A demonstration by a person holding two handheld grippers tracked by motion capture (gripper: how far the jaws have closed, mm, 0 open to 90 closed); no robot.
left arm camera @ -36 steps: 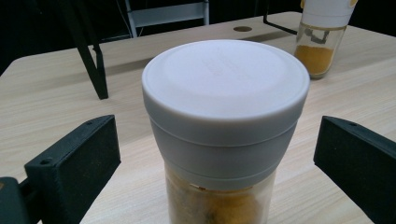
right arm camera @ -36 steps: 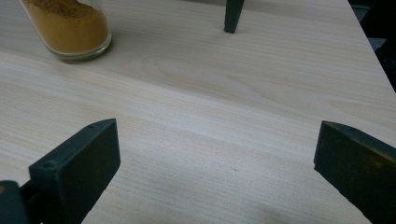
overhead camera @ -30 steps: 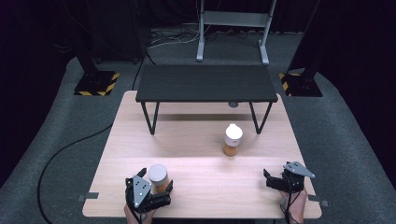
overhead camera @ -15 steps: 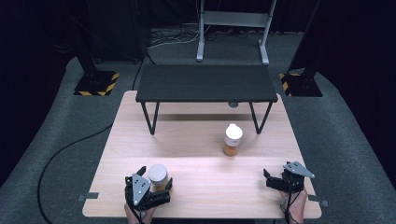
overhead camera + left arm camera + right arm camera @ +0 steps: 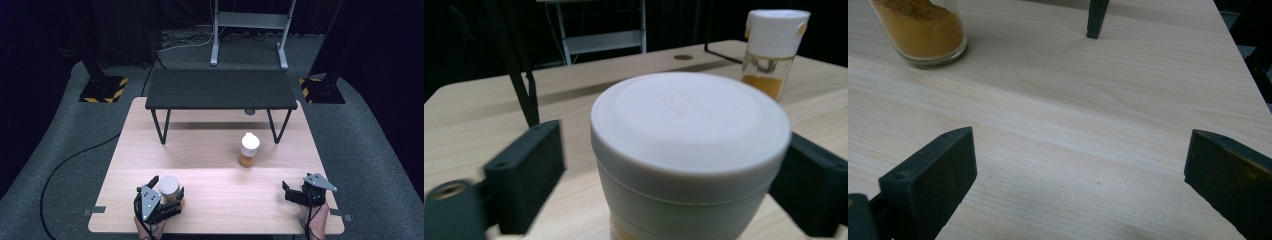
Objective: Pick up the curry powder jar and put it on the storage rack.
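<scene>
- Your left gripper [image 5: 169, 192] sits at the near left corner of the wooden table [image 5: 210, 150], with the white-lidded jar [image 5: 169, 188] standing upright between its jaws.
- Those jaws have just been closing around the jar. In the left gripper view, one pad is at the edge of the lid [image 5: 689, 120], while the other still stands a little off the jar's side, so the jar is bracketed rather than pinched.
- The jar [image 5: 684, 165] rests on the tabletop, and a band of yellowish contents shows at its base.
- Farther across the table, right of centre, a spice jar [image 5: 249, 150] with a white cap and orange powder stands upright, just in front of the small black bench [image 5: 220, 90].
- Your right gripper [image 5: 287, 192] lies at the near right corner, well apart from both jars.
- Its jaws are spread wide over bare wood, with nothing between them.
</scene>
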